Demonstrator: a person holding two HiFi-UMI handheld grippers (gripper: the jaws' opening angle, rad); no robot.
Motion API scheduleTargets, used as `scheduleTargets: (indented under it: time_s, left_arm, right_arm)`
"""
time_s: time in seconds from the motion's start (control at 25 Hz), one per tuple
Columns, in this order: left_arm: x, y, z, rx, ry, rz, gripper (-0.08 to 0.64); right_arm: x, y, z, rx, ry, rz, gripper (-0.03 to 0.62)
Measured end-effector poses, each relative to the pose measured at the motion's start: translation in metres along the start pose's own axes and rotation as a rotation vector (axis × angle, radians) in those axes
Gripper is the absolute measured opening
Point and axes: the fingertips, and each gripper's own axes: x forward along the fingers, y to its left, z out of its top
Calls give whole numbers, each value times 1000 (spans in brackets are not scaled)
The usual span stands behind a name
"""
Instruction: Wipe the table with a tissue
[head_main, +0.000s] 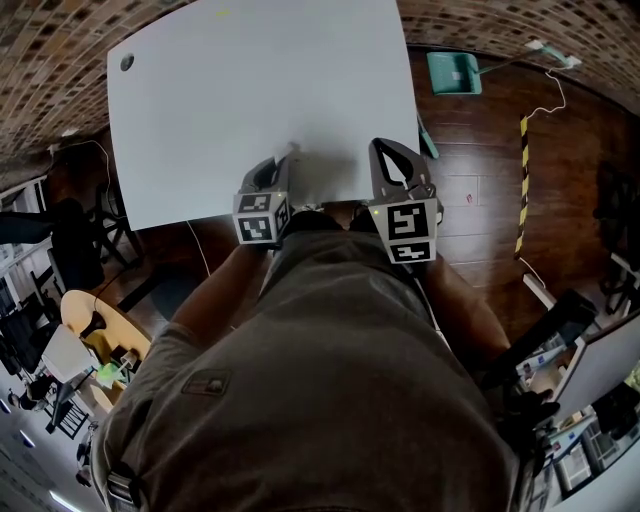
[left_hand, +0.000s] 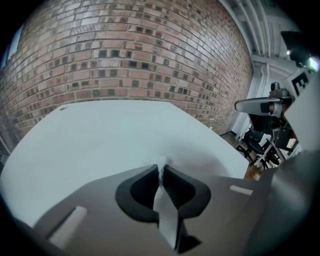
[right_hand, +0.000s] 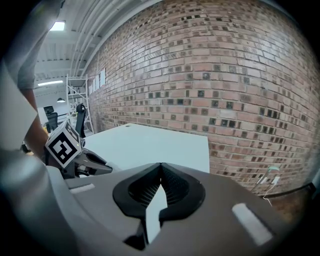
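Left gripper (left_hand: 161, 170) pinches the white tissue (left_hand: 160, 161) at its jaw tips, over the white table's (left_hand: 110, 135) near edge. Right gripper (right_hand: 160, 168) has its jaws together, empty.

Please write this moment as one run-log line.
left gripper: shut on white paper tissue | right gripper: shut, empty | white rectangular table: grippers at near edge

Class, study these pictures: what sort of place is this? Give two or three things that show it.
Probably an office or workshop in an industrial-style building: a bare brick wall runs behind the white table, office chairs stand nearby, and a scaffold tower stands further back.
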Motion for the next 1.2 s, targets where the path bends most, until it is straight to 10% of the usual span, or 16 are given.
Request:
scheduleTargets:
  time_s: [1.2]
  left_arm:
    - [23, -63, -2, 65, 40, -83, 26]
  right_arm:
    - [-14, -36, -17, 30, 16, -19, 14]
